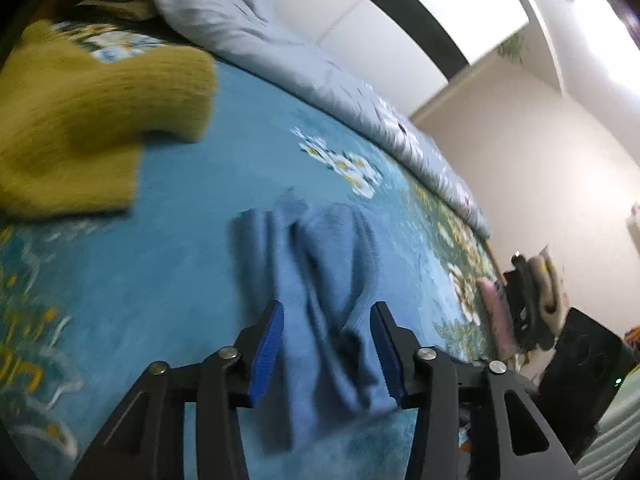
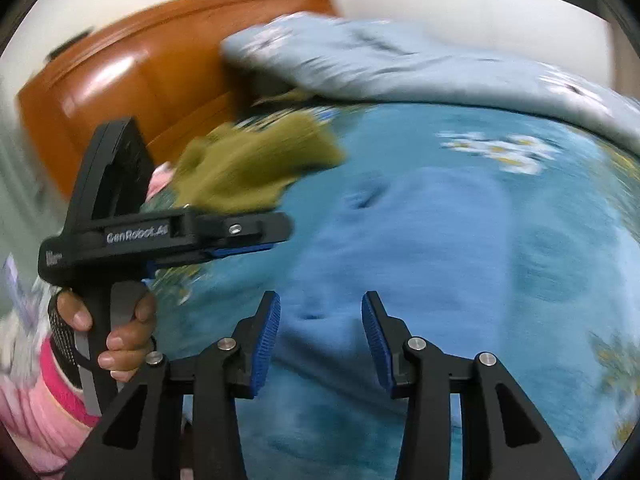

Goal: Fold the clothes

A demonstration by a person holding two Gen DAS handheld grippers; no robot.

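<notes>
A light blue garment (image 1: 320,248) lies crumpled in long folds on the teal flowered blanket (image 1: 180,260). My left gripper (image 1: 328,308) hovers over its near end, open, with the cloth showing between the blue pads but not pinched. An olive-yellow knit garment (image 1: 92,120) lies at the upper left. The right wrist view is blurred: the blue garment (image 2: 420,240) spreads across the blanket, and my right gripper (image 2: 321,298) stands open above it with nothing gripped. At the left a hand (image 2: 124,344) holds the left gripper (image 2: 276,240), seen from the side, near the olive garment (image 2: 256,168).
A pale blue duvet (image 1: 280,48) is bunched along the far side of the bed. A wooden headboard (image 2: 120,80) stands behind it. Past the bed's right edge are hanging clothes (image 1: 532,292) and a black box (image 1: 580,360). A pink sleeve (image 2: 40,412) shows at the lower left.
</notes>
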